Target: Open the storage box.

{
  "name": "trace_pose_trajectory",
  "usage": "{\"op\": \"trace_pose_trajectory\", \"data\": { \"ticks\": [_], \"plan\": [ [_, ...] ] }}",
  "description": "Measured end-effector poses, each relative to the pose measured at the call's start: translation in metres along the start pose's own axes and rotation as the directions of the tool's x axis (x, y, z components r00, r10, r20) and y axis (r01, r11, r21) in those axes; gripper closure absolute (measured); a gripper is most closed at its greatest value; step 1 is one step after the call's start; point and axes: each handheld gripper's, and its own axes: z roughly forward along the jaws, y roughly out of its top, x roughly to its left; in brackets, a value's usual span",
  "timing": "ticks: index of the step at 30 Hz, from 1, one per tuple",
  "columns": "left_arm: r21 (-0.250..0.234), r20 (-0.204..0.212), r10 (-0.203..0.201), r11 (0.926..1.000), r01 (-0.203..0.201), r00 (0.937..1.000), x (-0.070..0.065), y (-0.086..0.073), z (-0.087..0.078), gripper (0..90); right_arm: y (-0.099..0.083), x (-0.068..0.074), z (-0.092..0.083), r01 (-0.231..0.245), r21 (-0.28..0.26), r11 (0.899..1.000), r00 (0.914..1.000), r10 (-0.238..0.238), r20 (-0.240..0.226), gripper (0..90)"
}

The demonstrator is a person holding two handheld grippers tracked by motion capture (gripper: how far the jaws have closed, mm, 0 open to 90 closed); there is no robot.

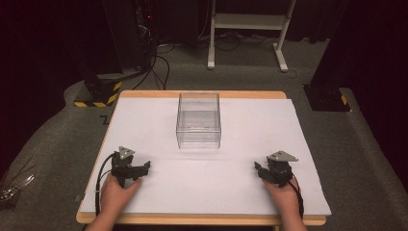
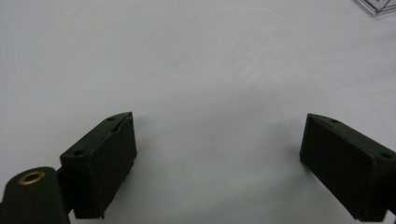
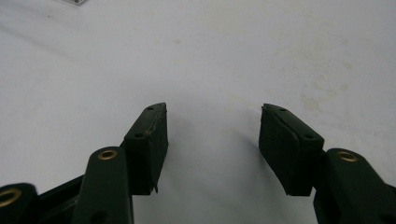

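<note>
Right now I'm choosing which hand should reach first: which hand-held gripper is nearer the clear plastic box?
Left, narrowly. The left hand-held gripper sits near and left of the clear plastic box; the right hand-held gripper sits near and right, slightly farther out. Both are open.

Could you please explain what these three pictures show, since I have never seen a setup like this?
There is no robot here: a person at a table holds a hand-operated tool in each hand. The high view looks down from above: left gripper, right gripper, both resting on a white sheet that covers the table. Between and beyond them stands a clear plastic box, which looks empty. The other two pictures come from cameras riding on each tool, looking along its black jaws: left gripper, right gripper. Both pairs of jaws stand open with nothing between them.
</note>
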Motion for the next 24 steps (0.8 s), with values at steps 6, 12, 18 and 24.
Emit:
{"op": "trace_pose_trajectory", "data": {
  "ticks": [6, 12, 18, 24],
  "plan": [
    [0.001, 0.000, 0.000, 1.0000, 0.000, 1.0000, 0.0000, 0.0001, 0.0000, 11.1, 0.0001, 0.0006, 0.0002, 0.003, 0.004, 1.000, 1.0000, -0.003, 0.000, 41.3],
    [0.001, 0.001, -0.001, 1.0000, 0.001, 1.0000, -0.0001, 0.0000, -0.0001, 11.1, -0.0001, -0.0010, -0.0005, -0.005, -0.005, 1.000, 0.9999, 0.005, -0.010, 40.9],
    [0.001, 0.001, 0.000, 1.0000, 0.000, 1.0000, 0.0000, 0.0001, -0.0001, 11.2, -0.0003, -0.0003, -0.0009, -0.006, -0.009, 1.000, 1.0000, 0.006, -0.007, 41.0],
    [0.000, 0.000, 0.001, 1.0000, -0.001, 1.0000, 0.0001, 0.0001, 0.0000, 11.1, -0.0011, -0.0013, -0.0028, -0.011, -0.029, 1.000, 0.9999, 0.011, -0.004, 40.8]
  ]
}}
